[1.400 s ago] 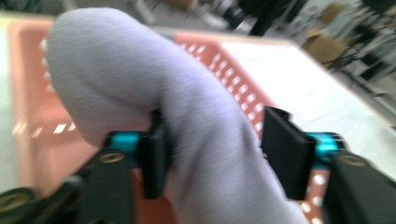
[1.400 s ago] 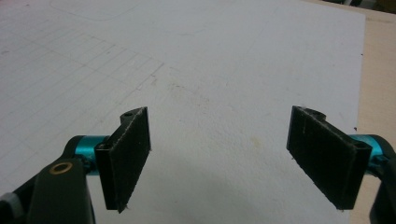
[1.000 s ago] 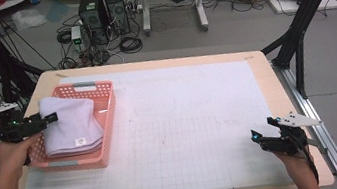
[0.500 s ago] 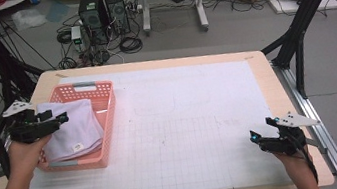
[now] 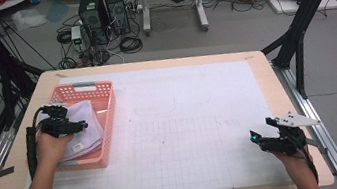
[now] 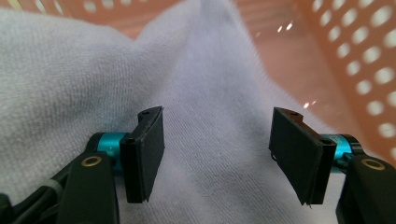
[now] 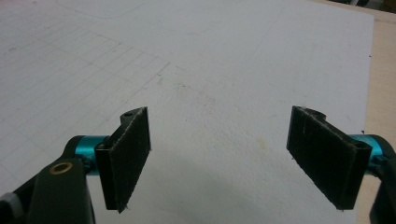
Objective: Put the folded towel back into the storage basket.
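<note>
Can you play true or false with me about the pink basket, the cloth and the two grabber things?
1. The folded white terry cloth lies inside the pink plastic basket with holes. True.
2. The left gripper squeezes the cloth tight. False: its fingers stand open, the cloth lying between them.
3. The right gripper holds a red ball. False: it is open over the white gridded paper sheet.
4. The basket sits at the left side of the wooden table. True.
</note>
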Available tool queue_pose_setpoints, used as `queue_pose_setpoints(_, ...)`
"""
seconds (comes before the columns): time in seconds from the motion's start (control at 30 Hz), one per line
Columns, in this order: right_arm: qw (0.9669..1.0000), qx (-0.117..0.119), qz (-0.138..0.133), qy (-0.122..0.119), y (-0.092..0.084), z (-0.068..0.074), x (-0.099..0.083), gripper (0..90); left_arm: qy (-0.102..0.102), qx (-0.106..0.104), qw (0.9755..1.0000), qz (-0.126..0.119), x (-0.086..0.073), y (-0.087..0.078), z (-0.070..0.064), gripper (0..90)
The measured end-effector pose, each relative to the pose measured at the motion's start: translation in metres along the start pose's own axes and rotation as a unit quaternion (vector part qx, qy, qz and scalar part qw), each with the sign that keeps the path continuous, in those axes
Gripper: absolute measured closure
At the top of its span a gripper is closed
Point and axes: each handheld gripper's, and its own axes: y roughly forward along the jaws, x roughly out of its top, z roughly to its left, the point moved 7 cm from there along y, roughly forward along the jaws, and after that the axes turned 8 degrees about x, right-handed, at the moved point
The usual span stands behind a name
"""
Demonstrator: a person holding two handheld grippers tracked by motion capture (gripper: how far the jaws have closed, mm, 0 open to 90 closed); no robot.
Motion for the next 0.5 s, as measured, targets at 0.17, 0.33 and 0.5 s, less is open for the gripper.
queue_pose_setpoints(0.17,1.0,0.002,0.0,-0.001,0.001,0.001,0.0,20.5,-0.012,-0.003,0.9998,0.015,-0.001,0.012,-0.002,34.9)
queue_pose_setpoints(0.33,1.0,0.004,0.002,0.0,0.002,0.002,0.0,20.5,-0.022,-0.031,0.9993,0.005,0.002,0.017,-0.008,35.4)
queue_pose_setpoints(0.5,1.0,0.006,0.002,-0.003,0.004,0.003,0.001,20.5,-0.003,-0.091,0.9952,-0.034,0.006,0.018,-0.023,38.6)
